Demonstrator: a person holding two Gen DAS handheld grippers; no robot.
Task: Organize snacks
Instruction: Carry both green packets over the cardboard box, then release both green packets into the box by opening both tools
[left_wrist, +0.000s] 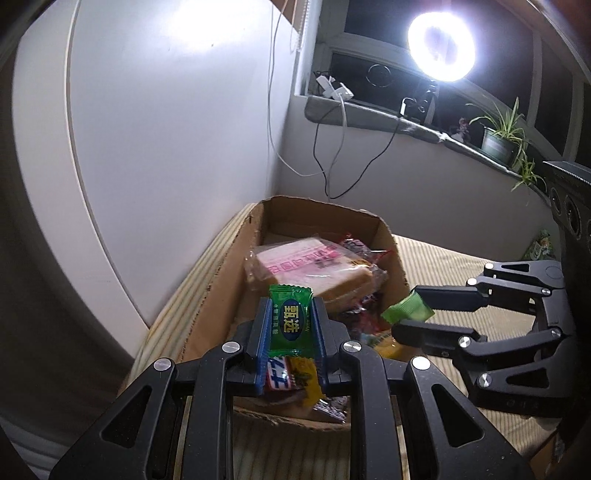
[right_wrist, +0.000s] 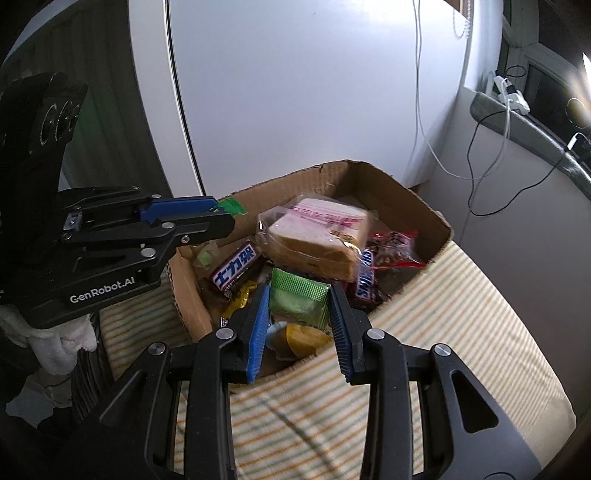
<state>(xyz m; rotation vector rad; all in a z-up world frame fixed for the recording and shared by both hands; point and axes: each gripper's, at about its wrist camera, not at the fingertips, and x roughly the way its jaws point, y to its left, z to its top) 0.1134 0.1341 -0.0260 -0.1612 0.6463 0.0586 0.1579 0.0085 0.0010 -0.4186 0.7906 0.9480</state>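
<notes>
While crinkly foil packets fill the torn cardboard box (right_wrist: 424, 218), left gripper (left_wrist: 291, 325) jaws clenched on glossy green candy (left_wrist: 290, 321), right gripper (right_wrist: 299, 306) jaws grasping pale green sachet (right_wrist: 297, 299).

Wrapped bread (right_wrist: 317, 240) atop snack bars (right_wrist: 236, 269) inside cardboard box (right_wrist: 424, 210) on striped cloth (right_wrist: 461, 332).

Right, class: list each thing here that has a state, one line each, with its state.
Left gripper: shut on a green candy packet.
Right gripper: shut on a light green wafer packet.
Cardboard box: open-topped, holding snacks.
Bagged bread slice: sealed, lying on the pile.
Ring light: on.
</notes>
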